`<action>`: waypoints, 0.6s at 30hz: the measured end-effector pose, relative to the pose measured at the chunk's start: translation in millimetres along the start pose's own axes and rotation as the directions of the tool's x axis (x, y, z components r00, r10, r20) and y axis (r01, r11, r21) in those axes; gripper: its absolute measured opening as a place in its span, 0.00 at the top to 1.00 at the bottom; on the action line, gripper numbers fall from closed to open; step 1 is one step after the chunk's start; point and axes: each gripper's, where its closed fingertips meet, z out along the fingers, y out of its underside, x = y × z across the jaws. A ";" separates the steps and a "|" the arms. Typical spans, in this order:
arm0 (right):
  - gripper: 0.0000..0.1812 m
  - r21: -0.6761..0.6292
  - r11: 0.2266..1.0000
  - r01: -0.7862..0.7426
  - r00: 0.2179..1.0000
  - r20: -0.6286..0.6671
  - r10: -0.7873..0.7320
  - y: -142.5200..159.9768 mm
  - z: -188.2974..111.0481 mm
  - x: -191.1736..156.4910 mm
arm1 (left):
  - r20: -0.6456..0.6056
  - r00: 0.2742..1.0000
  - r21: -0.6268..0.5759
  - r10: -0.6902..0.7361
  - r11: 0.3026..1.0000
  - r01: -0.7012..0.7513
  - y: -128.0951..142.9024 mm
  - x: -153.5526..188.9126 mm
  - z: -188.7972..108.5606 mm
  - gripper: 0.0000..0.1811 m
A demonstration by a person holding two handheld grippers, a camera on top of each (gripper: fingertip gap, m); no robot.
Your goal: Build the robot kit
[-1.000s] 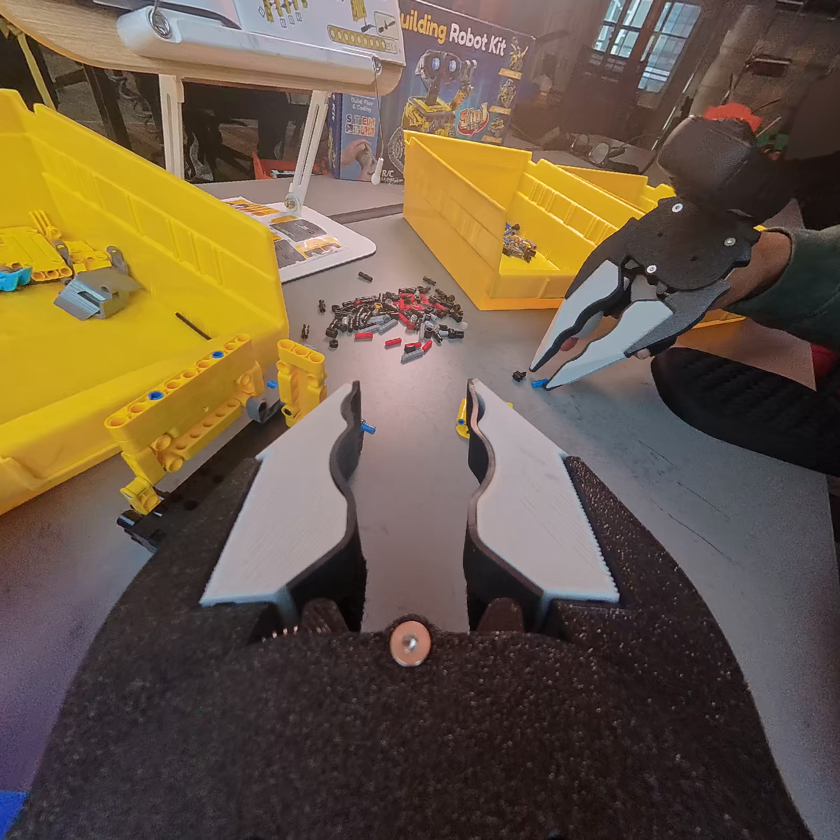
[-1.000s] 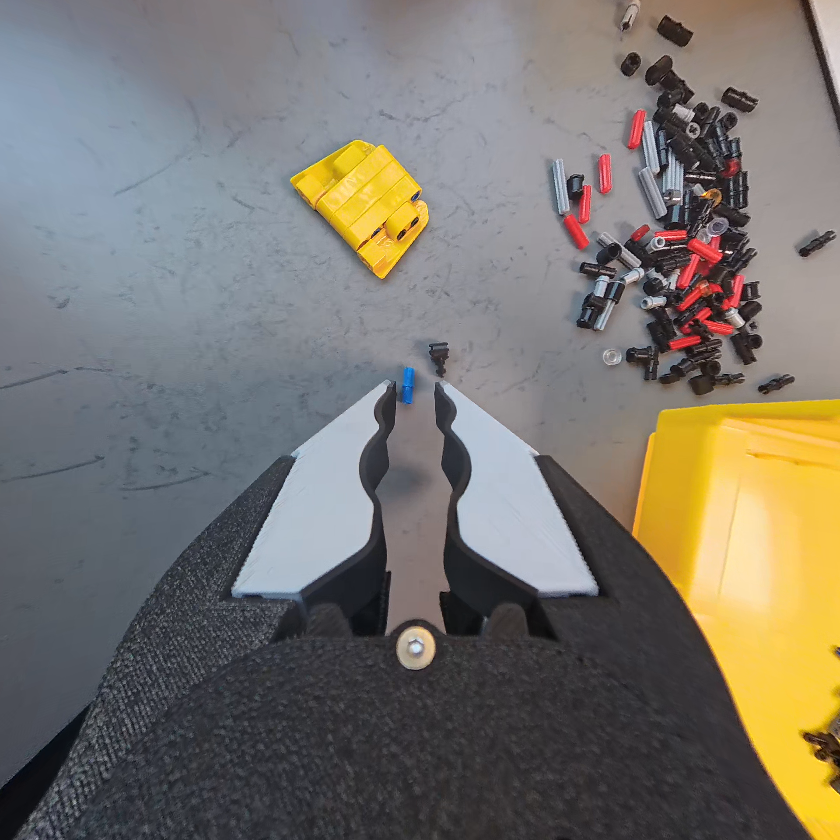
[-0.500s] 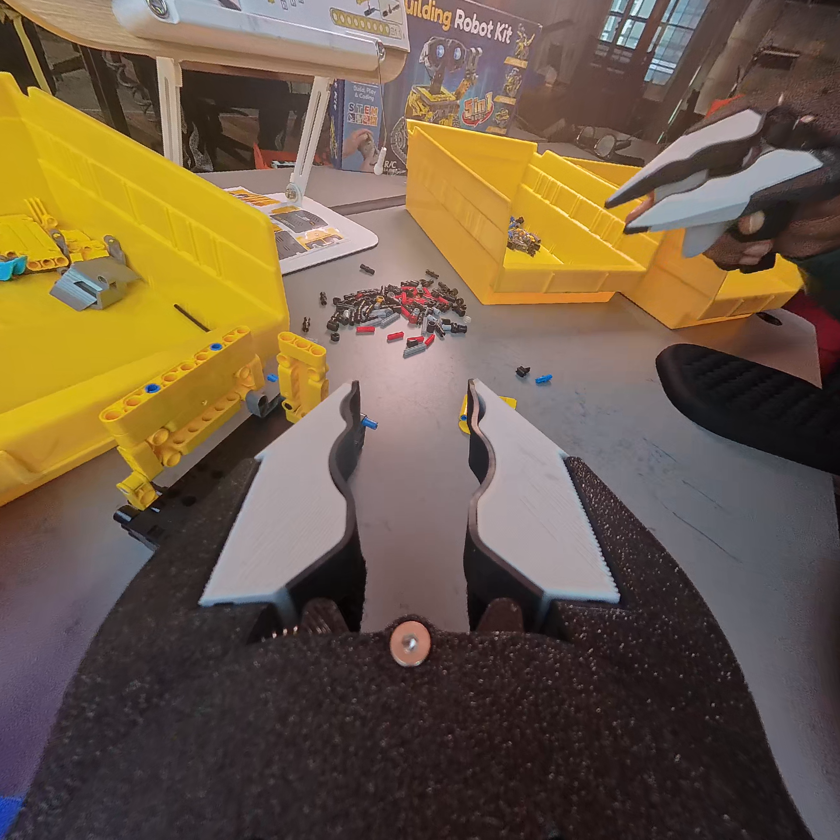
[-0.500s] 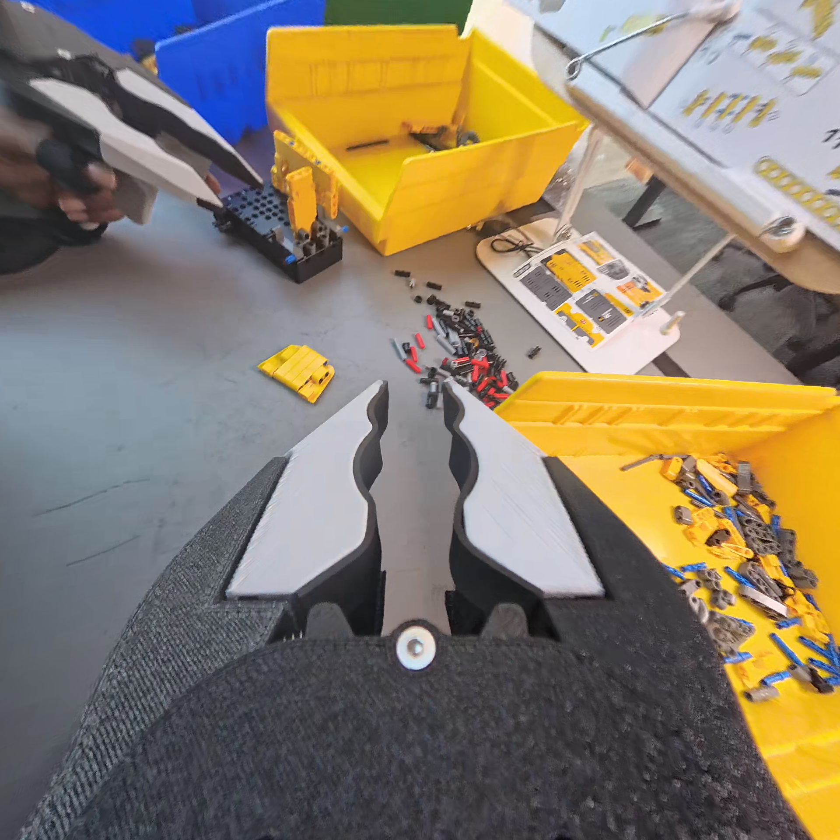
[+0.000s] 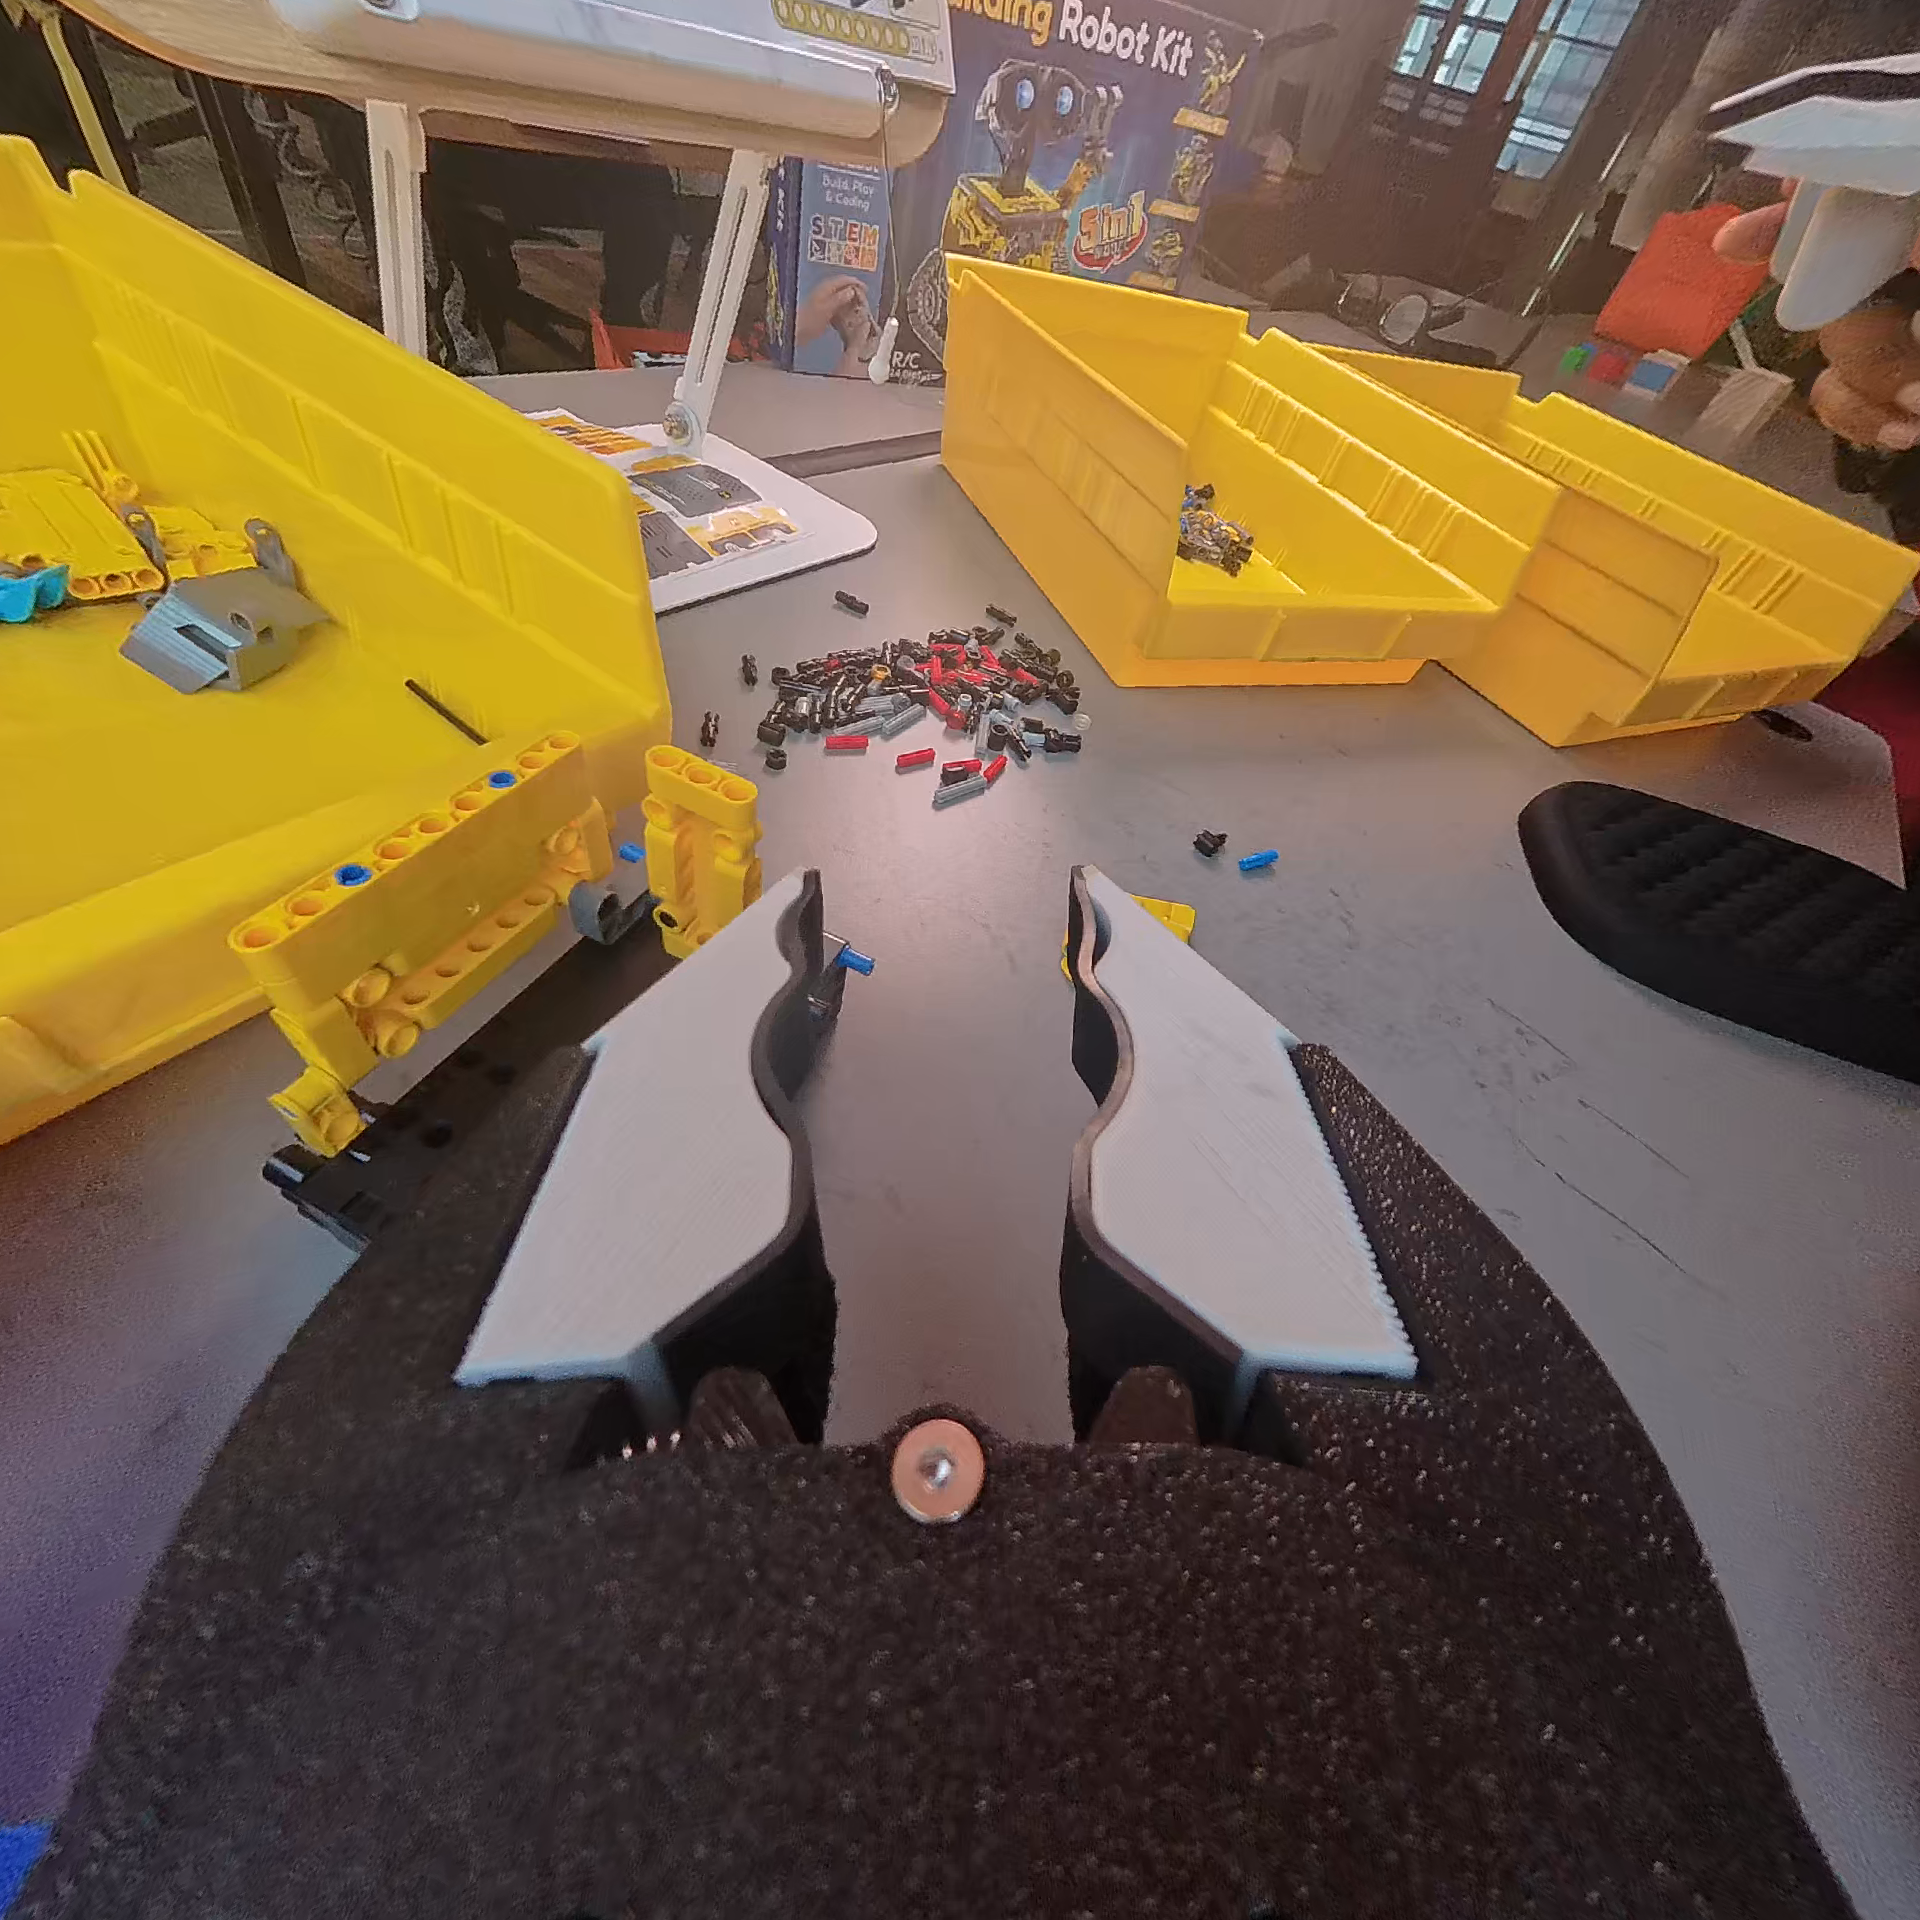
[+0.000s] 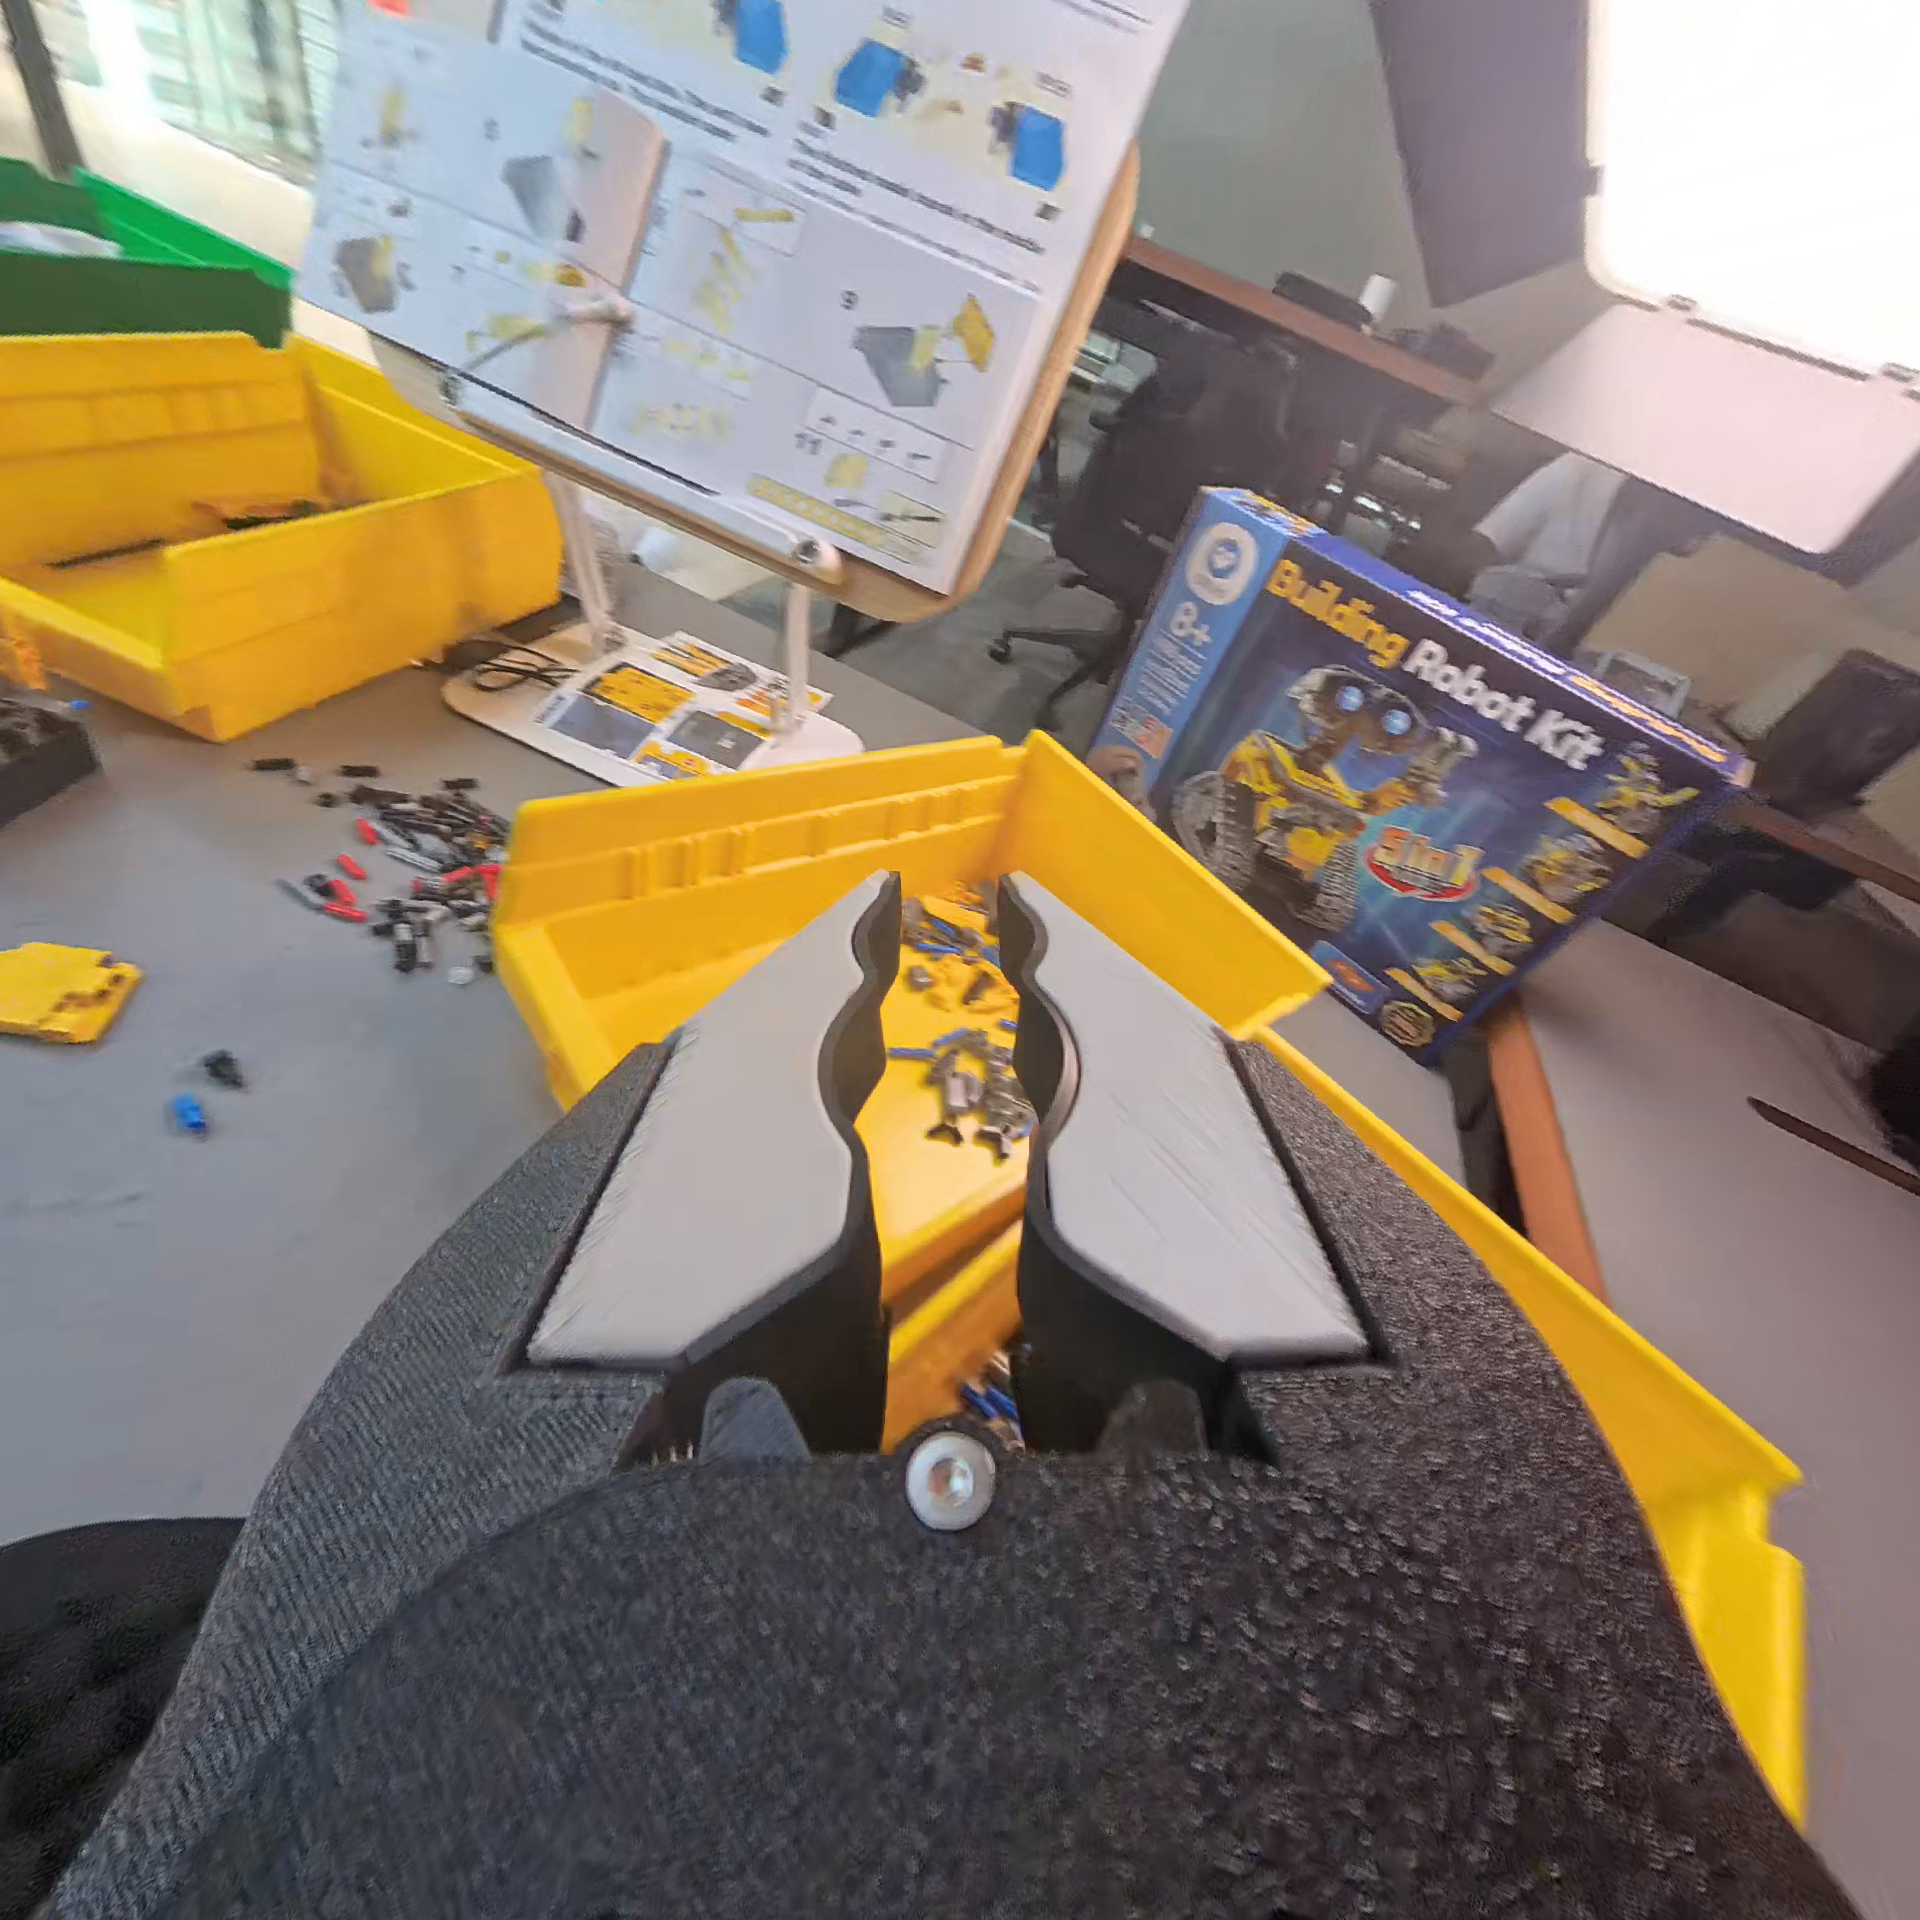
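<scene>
While the left tongs [image 5: 945,914] are held low over the grey tabletop [image 5: 1455,1195], they are spread wide apart and nothing is gripped between them. A partly built yellow toy model on a black base [image 5: 436,935] is seen just to their left, with small blue pegs already pushed into it. A small flat yellow block [image 5: 1164,920] lies near the right fingertip, partly hidden by it. Farther off, a loose blue peg [image 5: 1257,859] and a tiny black peg [image 5: 1208,842] lie side by side, and a heap of small black, red and grey pegs [image 5: 914,691] is spread beyond them.

The right tongs [image 6: 948,904] are held up over an open yellow plastic bin [image 6: 1174,894] full of little mixed parts [image 6: 966,1070]. They are parted only a little, and nothing is held in them.

No goal is named, so only this can be judged: the model looks half made, many parts lie unused, and no piece is being carried. A paper sheet with building pictures [image 6: 727,260] stands on a wooden stand at the far side.
</scene>
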 end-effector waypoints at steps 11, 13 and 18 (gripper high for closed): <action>1.00 -0.531 0.845 0.062 0.993 -0.056 -0.108 137.8 -13.2 133.9 | -0.012 1.000 0.002 -0.024 1.000 0.024 0.6 -2.0 0.6 0.75; 0.97 -0.610 0.784 0.112 0.991 0.007 -0.137 161.3 -12.3 135.2 | -0.022 0.999 0.014 -0.034 0.999 0.034 -1.0 -2.1 -0.1 0.75; 0.94 -0.691 0.669 0.275 0.960 0.241 -0.146 196.4 -8.9 113.8 | -0.047 0.998 0.038 -0.036 0.999 0.038 -4.3 0.3 -2.1 0.75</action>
